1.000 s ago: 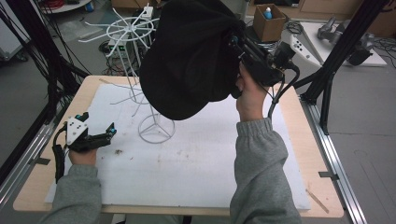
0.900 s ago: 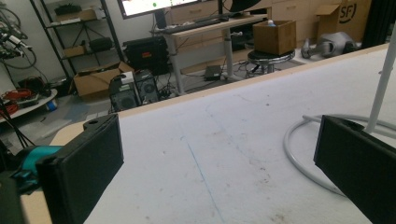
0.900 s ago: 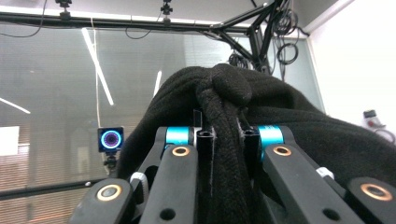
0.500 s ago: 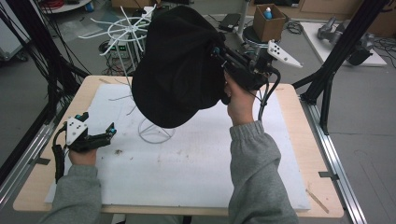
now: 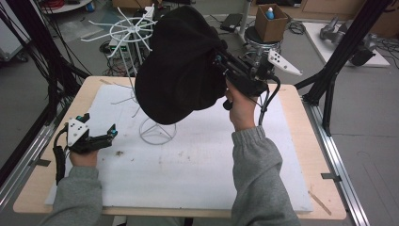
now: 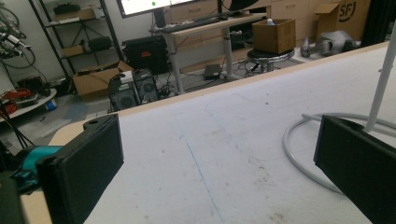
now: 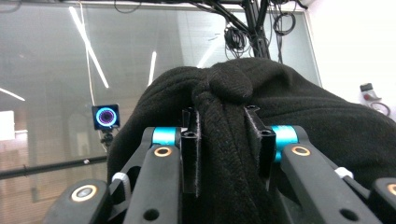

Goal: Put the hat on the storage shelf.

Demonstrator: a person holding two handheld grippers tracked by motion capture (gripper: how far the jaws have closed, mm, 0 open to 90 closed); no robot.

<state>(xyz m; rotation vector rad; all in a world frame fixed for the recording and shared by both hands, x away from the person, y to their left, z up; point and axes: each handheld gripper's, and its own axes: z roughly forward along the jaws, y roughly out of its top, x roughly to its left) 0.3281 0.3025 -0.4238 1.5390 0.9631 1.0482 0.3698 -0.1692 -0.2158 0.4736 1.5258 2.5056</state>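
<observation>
A black fabric hat [image 5: 183, 66] hangs over the white wire stand [image 5: 157, 133], whose spoked top ring [image 5: 126, 31] sticks out behind it. My right gripper [image 5: 217, 59] comes in from the right, shut on a bunched fold of the hat [image 7: 289, 107]. Its jaws have just been opening a little, but the fold still fills the gap between the pads [image 7: 190, 154]. My left gripper [image 5: 110, 133] rests open on the mat at the left. Nothing is between its jaws [image 6: 219, 140], and the stand's ring base [image 6: 299, 140] lies just ahead to the right.
A white mat [image 5: 197, 174] covers most of the wooden table [image 5: 301, 141]. Black frame posts [image 5: 339, 66] rise beyond the right edge and at the far left. A cardboard box [image 5: 272, 21] sits on a stool past the far edge.
The right hand has carried the hat left and down, so it now covers more of the stand. The left gripper has stayed put.
</observation>
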